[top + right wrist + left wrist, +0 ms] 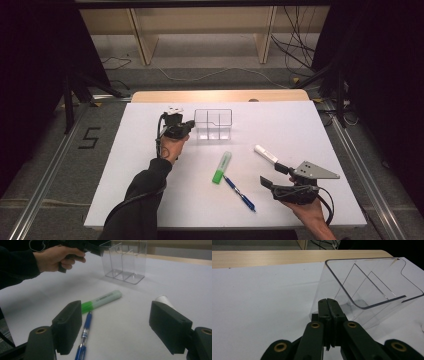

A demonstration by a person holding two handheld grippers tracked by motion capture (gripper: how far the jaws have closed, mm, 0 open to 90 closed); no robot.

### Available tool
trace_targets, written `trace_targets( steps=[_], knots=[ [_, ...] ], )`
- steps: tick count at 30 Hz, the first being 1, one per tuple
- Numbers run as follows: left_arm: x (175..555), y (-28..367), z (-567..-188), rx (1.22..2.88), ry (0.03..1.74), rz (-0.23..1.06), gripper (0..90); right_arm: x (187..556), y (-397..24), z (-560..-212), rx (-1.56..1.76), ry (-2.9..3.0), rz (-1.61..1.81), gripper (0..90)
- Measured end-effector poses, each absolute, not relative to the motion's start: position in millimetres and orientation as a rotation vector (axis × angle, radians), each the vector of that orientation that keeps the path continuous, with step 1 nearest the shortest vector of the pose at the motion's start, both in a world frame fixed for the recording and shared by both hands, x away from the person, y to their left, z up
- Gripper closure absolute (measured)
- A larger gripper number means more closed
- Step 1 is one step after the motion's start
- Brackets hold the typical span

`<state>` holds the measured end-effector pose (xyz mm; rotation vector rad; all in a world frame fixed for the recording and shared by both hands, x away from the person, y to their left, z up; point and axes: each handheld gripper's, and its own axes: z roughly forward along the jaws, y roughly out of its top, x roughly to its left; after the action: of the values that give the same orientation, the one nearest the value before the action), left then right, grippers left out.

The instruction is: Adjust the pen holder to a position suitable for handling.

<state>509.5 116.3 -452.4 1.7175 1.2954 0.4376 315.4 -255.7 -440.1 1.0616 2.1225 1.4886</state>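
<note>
A clear plastic organizer (213,124) with several compartments stands at the back middle of the white table (150,200). My left gripper (191,124) is shut with nothing in it, its tips right at the organizer's left wall (372,287); I cannot tell whether they touch. In the left gripper view the jaws of the left gripper (328,301) meet flat. My right gripper (273,175) stands open low over the front right. Its pads (68,325) flank bare table, with a blue pen (85,332), a green highlighter (102,300) and a white marker (163,300) lying ahead.
The highlighter (221,167) and pen (240,194) lie end to end near the table's middle. The white marker (266,154) lies just beyond the right gripper. A wooden strip (220,96) borders the far edge. Cables and shelf legs sit on the floor behind.
</note>
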Motion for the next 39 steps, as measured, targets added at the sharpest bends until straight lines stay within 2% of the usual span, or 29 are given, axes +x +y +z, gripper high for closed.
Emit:
trace_targets(
  steps=[11, 27, 38, 39],
  knots=[
    [515, 110, -453, 1.704, 1.318, 0.432, 89.4, 316, -256, -441, 1.067, 2.127, 1.486, 27.3],
    [518, 81, -450, 1.709, 1.290, 0.433, 89.3, 315, -256, -441, 1.069, 2.134, 1.485, 27.3],
    [514, 90, -446, 1.686, 1.330, 0.463, 89.0, 315, -256, -441, 1.075, 2.135, 1.482, 27.3],
    [513, 92, -445, 1.683, 1.336, 0.464, 87.0, 314, -256, -441, 1.075, 2.135, 1.482, 27.3]
  ],
)
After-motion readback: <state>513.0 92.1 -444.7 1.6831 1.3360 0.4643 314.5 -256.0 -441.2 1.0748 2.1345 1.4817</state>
